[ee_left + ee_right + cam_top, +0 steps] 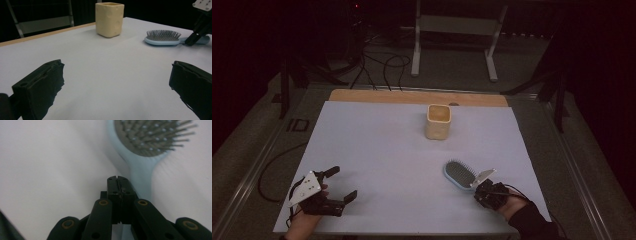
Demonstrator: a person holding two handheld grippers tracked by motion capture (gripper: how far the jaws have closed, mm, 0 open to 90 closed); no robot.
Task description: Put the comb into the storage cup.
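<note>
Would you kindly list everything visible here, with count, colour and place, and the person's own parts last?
Light blue plastic hairbrush with dark bristle pad: one, light blue, on the sheet at near right, bristles up, handle toward the right gripper.
Cream square cup: one, pale yellow, upright on the sheet toward the far middle.
White sheet: one, white, covering most of the table.
Wooden table edge: one strip, light brown, along the far side beyond the sheet.
White metal stand: one, white, on the floor behind the table.
Black cables: several, black, on the floor behind the table.
Left gripper: one, black with grey plate, near left, jaws wide open, nothing between them.
Right gripper: one, black, near right, jaws shut, lying along the hairbrush handle.
</note>
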